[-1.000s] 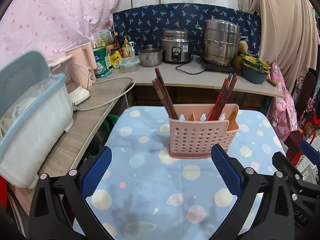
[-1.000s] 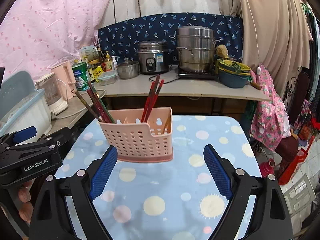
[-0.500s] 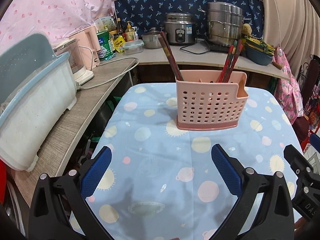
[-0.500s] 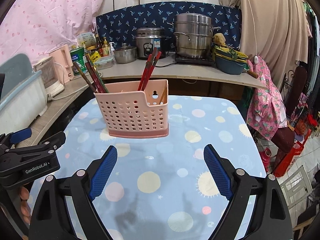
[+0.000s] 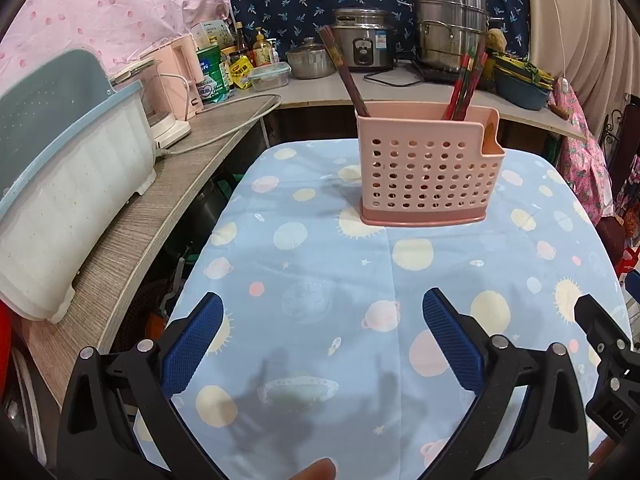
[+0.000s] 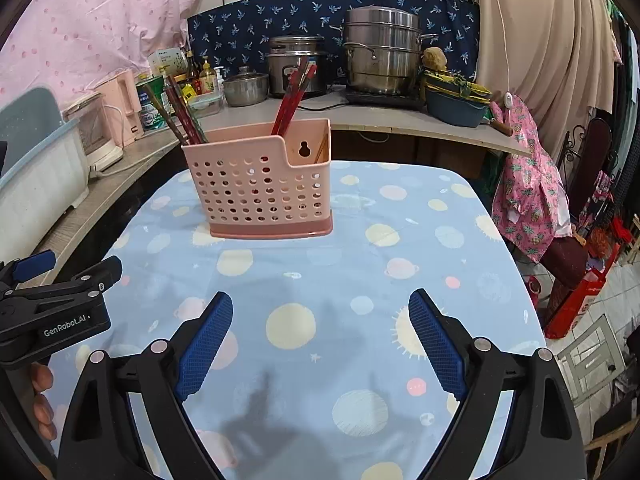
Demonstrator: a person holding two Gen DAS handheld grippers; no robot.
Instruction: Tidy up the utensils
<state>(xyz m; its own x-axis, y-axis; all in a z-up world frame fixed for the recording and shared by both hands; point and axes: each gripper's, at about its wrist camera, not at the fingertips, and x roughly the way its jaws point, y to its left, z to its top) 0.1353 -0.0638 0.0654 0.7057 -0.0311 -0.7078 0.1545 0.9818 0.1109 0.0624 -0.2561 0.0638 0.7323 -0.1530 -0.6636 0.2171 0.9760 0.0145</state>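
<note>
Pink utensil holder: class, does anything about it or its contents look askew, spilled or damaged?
Nothing stands out. The pink utensil holder stands upright on the tablecloth, with no visible cracks. The dark chopsticks lean left and the red chopsticks lean right, both inside it. Nothing has spilled around it.

both the left gripper (image 5: 320,336) and right gripper (image 6: 320,336) are hovering low in frame, jaws spread wide, gripping nothing.

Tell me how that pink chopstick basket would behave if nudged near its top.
The basket looks like thin, perforated plastic, so probably light. It is tall on a narrow base, with chopsticks leaning above the rim; it might tip rather than slide on the tablecloth.
</note>
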